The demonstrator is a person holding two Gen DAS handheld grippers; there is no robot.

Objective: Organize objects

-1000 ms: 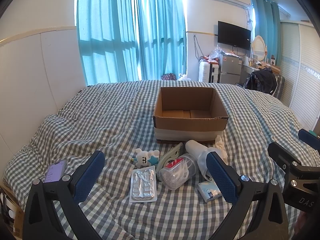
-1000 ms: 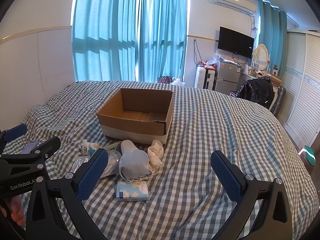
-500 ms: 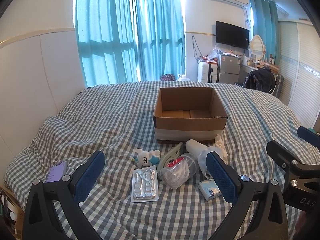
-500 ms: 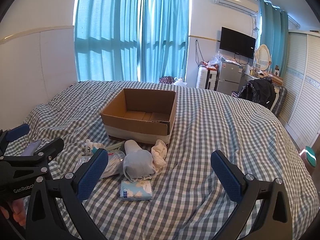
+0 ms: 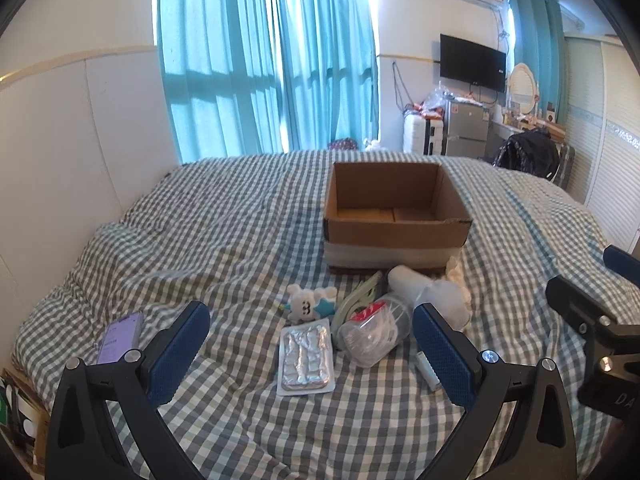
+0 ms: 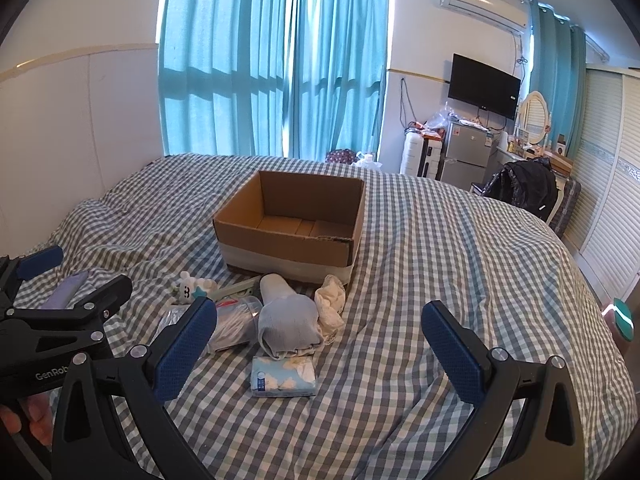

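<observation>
An open, empty cardboard box (image 5: 394, 216) stands on the checked bed; it also shows in the right wrist view (image 6: 292, 224). In front of it lie a white-blue plush toy (image 5: 306, 304), a foil blister pack (image 5: 306, 356), a clear plastic cup (image 5: 374, 334), a rolled grey sock (image 6: 286, 318), a white cloth (image 6: 330, 304) and a tissue packet (image 6: 282, 376). My left gripper (image 5: 310, 354) is open above the blister pack and holds nothing. My right gripper (image 6: 320, 354) is open above the tissue packet and holds nothing.
A purple phone (image 5: 120, 338) lies on the bed at the left. The white wall runs along the left side. Teal curtains, a small fridge (image 5: 466, 130), a wall TV and wardrobes (image 6: 608, 184) stand beyond the bed.
Both grippers have drifted slightly closer to the pile of objects, still open. Nothing on the bed has moved.
</observation>
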